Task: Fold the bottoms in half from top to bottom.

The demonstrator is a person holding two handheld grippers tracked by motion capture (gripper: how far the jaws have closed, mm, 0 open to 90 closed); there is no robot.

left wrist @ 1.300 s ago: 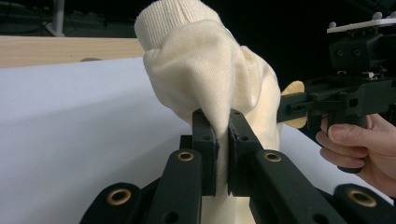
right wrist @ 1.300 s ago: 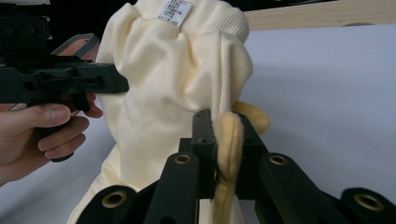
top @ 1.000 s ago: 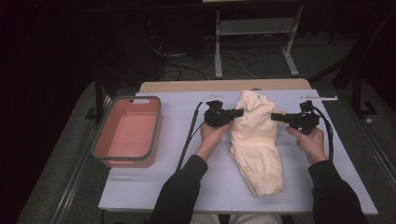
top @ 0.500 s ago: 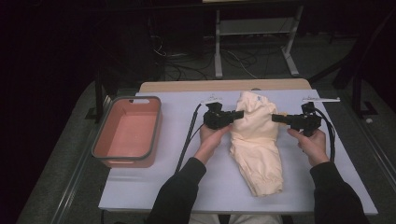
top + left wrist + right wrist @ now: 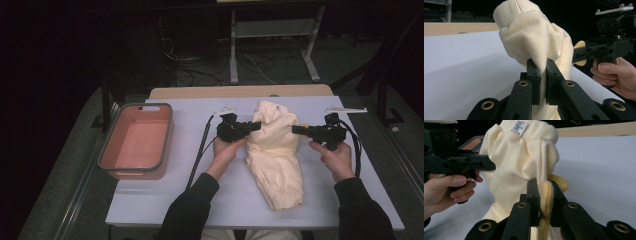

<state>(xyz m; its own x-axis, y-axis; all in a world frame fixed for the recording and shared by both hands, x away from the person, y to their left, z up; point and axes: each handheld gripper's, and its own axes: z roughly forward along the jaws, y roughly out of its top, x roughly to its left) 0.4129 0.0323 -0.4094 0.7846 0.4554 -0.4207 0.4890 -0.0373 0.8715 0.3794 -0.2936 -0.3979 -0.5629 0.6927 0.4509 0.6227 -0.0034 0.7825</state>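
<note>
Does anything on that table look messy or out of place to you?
Only the cream garment: it lies crumpled, its top bunched up where the left gripper and right gripper pinch it from either side. The orange bin sits straight; nothing is spilled.

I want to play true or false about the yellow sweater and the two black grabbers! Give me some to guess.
1. Both grabbers pinch the cream sweater. True: the left gripper and the right gripper are each shut on its cloth.
2. The sweater lies inside the pink bin. False: it is on the white table, right of the bin.
3. A label shows near the ribbed hem. True.
4. The pink bin is full of clothes. False: nothing is in it.
</note>
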